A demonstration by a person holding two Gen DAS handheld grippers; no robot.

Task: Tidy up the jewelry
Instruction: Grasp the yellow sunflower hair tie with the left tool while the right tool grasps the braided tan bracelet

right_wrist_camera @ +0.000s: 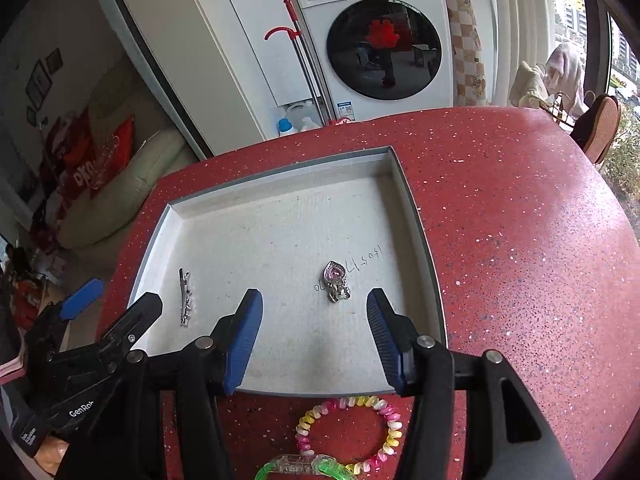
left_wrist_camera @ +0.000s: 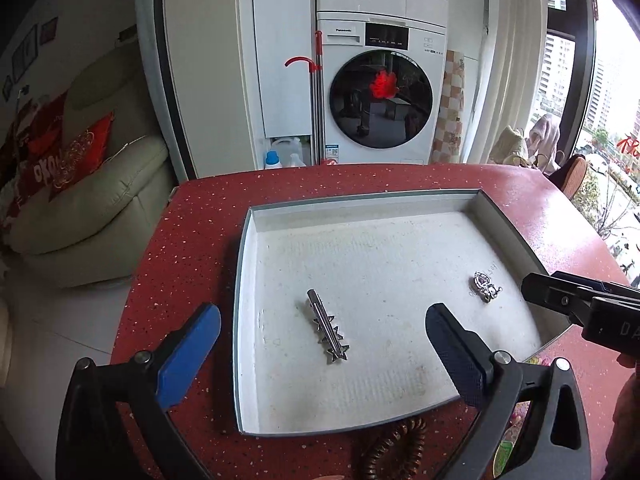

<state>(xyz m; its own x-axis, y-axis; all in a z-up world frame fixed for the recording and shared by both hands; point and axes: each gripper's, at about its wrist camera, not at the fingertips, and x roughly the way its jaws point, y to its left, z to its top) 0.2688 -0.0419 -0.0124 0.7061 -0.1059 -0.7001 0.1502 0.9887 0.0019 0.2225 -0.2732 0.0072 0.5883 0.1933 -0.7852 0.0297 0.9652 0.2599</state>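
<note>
A shallow white tray [left_wrist_camera: 280,216] [right_wrist_camera: 280,168] lies on the red speckled table. In it lie a silver star hair clip [left_wrist_camera: 329,328] [right_wrist_camera: 185,297] and a silver heart pendant with a pink stone [left_wrist_camera: 485,285] [right_wrist_camera: 335,280]. My left gripper [left_wrist_camera: 322,340] is open, its blue fingers either side of the hair clip, above the tray. My right gripper [right_wrist_camera: 314,320] is open, just short of the pendant; it also shows in the left wrist view [left_wrist_camera: 560,300]. A pink and yellow coil bracelet [right_wrist_camera: 348,432] and a green bracelet [right_wrist_camera: 304,466] lie in front of the tray.
A brown coil hair tie [left_wrist_camera: 396,452] lies on the table [right_wrist_camera: 520,240] by the tray's near edge. Beyond the table stand a washing machine [left_wrist_camera: 380,96], a cream sofa [left_wrist_camera: 92,200] at left and a window at right.
</note>
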